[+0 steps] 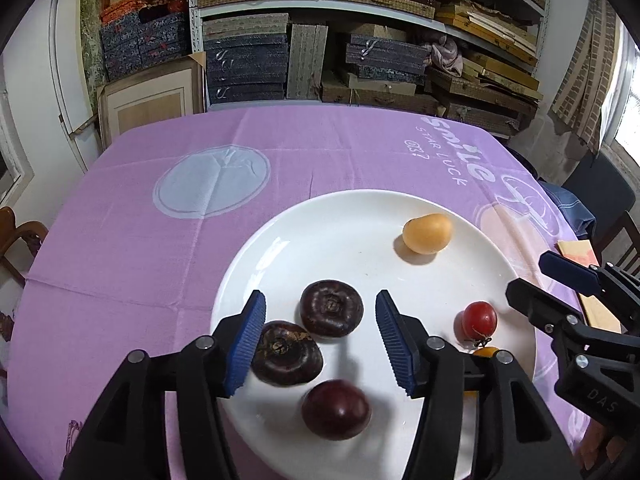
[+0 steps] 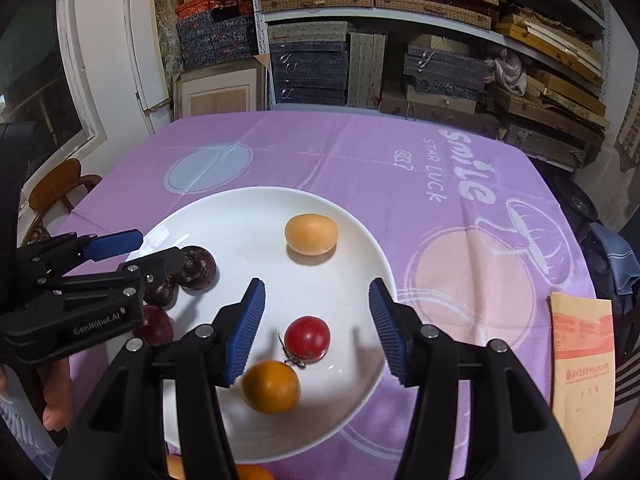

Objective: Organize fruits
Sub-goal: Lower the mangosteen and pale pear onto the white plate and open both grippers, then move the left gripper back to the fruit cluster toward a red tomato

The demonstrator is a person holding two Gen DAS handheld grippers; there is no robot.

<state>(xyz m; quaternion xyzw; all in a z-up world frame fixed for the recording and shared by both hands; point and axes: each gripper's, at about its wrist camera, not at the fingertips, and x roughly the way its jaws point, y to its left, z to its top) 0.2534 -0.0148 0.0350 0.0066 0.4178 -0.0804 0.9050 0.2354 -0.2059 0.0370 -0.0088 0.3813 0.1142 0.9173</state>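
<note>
So everything fruit-wise is sitting on the white plate [image 1: 280, 240], which is on the purple-clothed surface [image 1: 140, 248], and I'll use the plate as my reference.

The left gripper [image 1: 320, 340] hangs over the plate's near-left part with its fingers [image 1: 248, 344] parted about halfway, nothing pinched. One dark water chestnut [image 1: 331, 309] sits between them and another water chestnut [image 1: 287, 353] lies just under the left finger, but neither looks squeezed. A dark plum [image 1: 336, 409] lies closer to the plate's near edge.

The right gripper [image 2: 316, 332] is over the plate's near-right part, also half open and empty. The red cherry tomato [image 2: 307, 339] is right between its fingers and the orange cherry tomato [image 2: 271, 386] just beside the left one.

My read: the dark stuff is bunched on the left of the plate and the tomatoes on the right, so they're grouping by kind, each gripper tending its own pile.

Count on the plate: two water chestnuts, one plum, one red tomato, one orange tomato, and one pale yellow fruit [image 1: 427, 233] alone toward the plate's far side. There's a bit more orange fruit [image 2: 250, 473] off the plate's near edge, too cut off to count.
</note>
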